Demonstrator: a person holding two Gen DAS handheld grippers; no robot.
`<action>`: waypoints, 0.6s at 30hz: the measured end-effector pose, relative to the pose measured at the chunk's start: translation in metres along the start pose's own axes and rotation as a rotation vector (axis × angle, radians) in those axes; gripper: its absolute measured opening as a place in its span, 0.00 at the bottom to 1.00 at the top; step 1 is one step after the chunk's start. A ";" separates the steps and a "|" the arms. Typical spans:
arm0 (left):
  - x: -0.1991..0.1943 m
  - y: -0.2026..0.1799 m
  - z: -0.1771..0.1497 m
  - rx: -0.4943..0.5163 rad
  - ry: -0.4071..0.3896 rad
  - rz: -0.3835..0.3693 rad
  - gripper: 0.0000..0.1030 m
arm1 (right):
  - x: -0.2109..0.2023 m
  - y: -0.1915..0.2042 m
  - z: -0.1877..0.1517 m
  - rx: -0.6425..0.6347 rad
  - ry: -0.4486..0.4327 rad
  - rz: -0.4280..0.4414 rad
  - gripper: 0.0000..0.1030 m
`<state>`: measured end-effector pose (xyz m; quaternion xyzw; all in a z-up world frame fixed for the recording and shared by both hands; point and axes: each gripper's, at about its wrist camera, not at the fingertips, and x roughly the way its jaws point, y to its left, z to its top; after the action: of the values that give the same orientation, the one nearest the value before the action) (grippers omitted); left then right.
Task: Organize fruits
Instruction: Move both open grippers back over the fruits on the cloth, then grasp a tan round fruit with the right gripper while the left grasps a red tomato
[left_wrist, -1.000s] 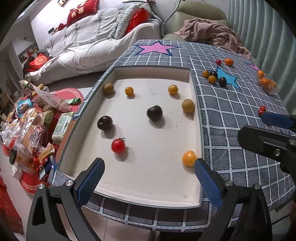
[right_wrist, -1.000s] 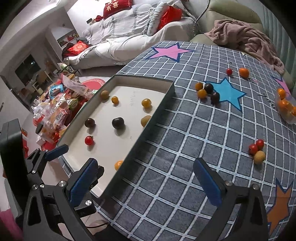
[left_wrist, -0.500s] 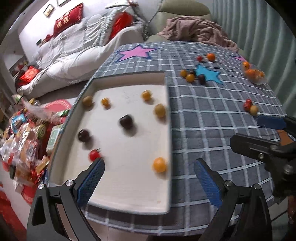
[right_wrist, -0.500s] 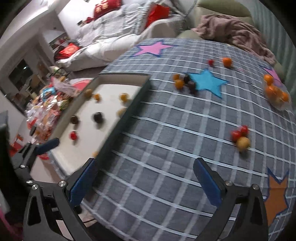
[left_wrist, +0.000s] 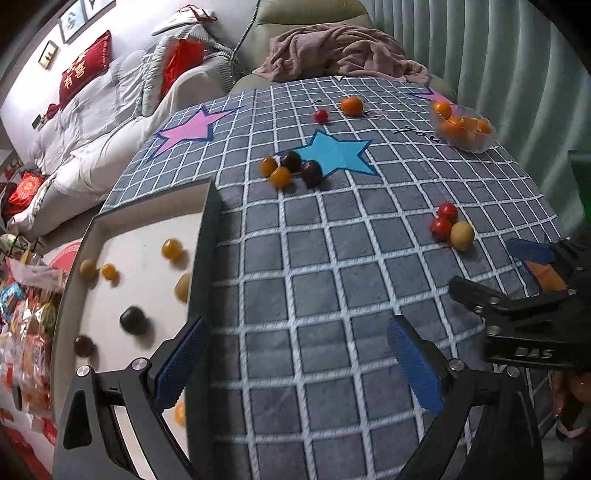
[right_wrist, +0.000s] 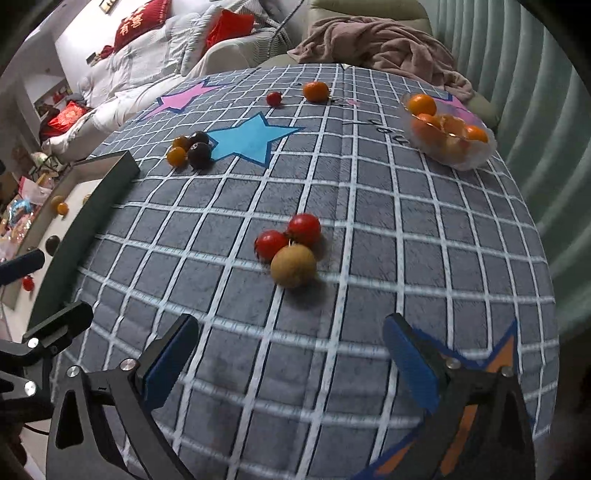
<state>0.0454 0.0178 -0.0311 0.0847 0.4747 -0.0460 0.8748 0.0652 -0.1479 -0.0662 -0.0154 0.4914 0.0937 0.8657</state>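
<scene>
Small fruits lie scattered on a grey checked tablecloth (right_wrist: 369, 229). Two red tomatoes (right_wrist: 288, 236) and a tan round fruit (right_wrist: 293, 266) sit together just ahead of my right gripper (right_wrist: 288, 362). Its jaws are closing, still wide, with nothing between them. My left gripper (left_wrist: 297, 365) is open and empty over the cloth beside the white tray (left_wrist: 207, 236), which holds several orange, tan and dark fruits. A cluster of dark and orange fruits (left_wrist: 291, 170) lies by the blue star. A clear bowl (right_wrist: 448, 136) holds oranges.
A red tomato (right_wrist: 274, 99) and an orange (right_wrist: 316, 91) lie at the far side of the table. A pink blanket (right_wrist: 376, 44) drapes the chair behind. A white sofa with red cushions stands at the back left. Snack packets (left_wrist: 26, 332) clutter the floor on the left.
Both grippers have swung right, away from the tray and over the tablecloth. The red tomatoes and tan fruit have come much closer in the right wrist view.
</scene>
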 end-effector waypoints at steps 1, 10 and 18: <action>0.002 -0.002 0.004 0.005 -0.002 -0.001 0.95 | 0.004 0.000 0.002 -0.003 0.002 0.006 0.81; 0.019 -0.024 0.026 0.052 -0.015 -0.015 0.95 | 0.005 -0.005 0.012 -0.002 -0.060 0.047 0.28; 0.046 -0.072 0.047 0.130 -0.011 -0.070 0.76 | -0.005 -0.043 0.003 0.114 -0.053 0.070 0.29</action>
<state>0.0979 -0.0616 -0.0515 0.1242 0.4685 -0.1078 0.8680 0.0727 -0.1902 -0.0631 0.0536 0.4729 0.0962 0.8742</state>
